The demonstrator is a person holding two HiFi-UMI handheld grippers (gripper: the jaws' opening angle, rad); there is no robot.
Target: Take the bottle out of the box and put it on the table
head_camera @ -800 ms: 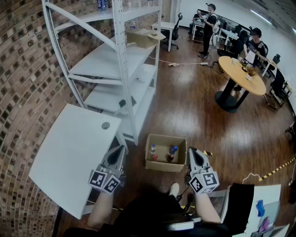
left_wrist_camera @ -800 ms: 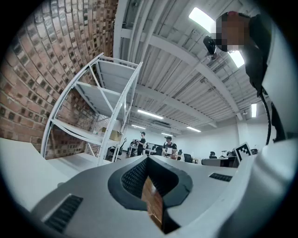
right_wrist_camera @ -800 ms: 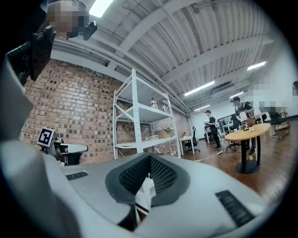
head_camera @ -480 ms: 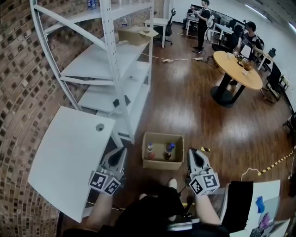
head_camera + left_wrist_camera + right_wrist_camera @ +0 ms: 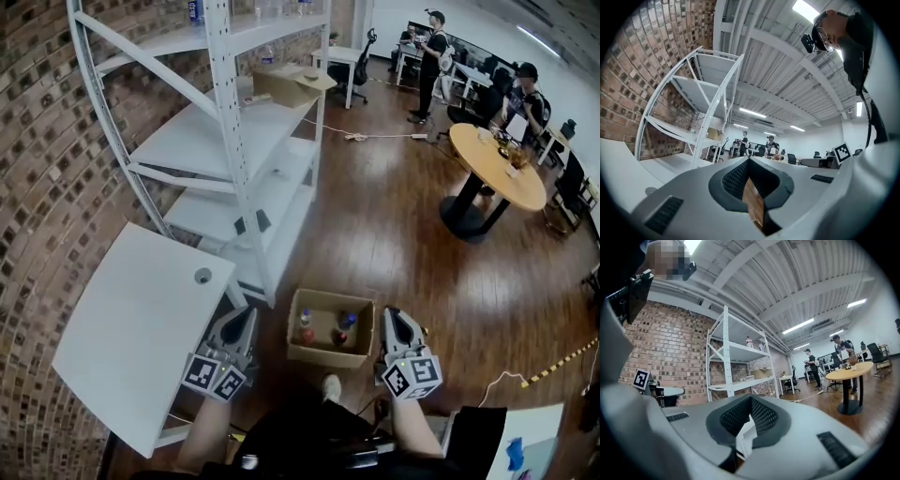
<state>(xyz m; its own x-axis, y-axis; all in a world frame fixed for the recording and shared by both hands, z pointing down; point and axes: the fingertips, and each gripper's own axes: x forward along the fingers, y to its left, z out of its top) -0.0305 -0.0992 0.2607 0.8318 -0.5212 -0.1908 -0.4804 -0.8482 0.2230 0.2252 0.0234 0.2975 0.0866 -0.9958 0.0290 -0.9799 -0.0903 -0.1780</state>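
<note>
Two grippers are held out low in front of the person, the left gripper (image 5: 246, 314) and the right gripper (image 5: 392, 314), each with its jaws pressed together on nothing. Between them, at twelve o'clock from the person, an open cardboard box (image 5: 328, 356) is seen on the wooden floor (image 5: 394, 234). The bottles (image 5: 307, 326) stand upright inside it; at least two can be made out. The white table (image 5: 131, 328) lies at nine o'clock of the box. Nothing of the task is judged done: a bottle is yet to be gripped, lifted out and set on the table.
</note>
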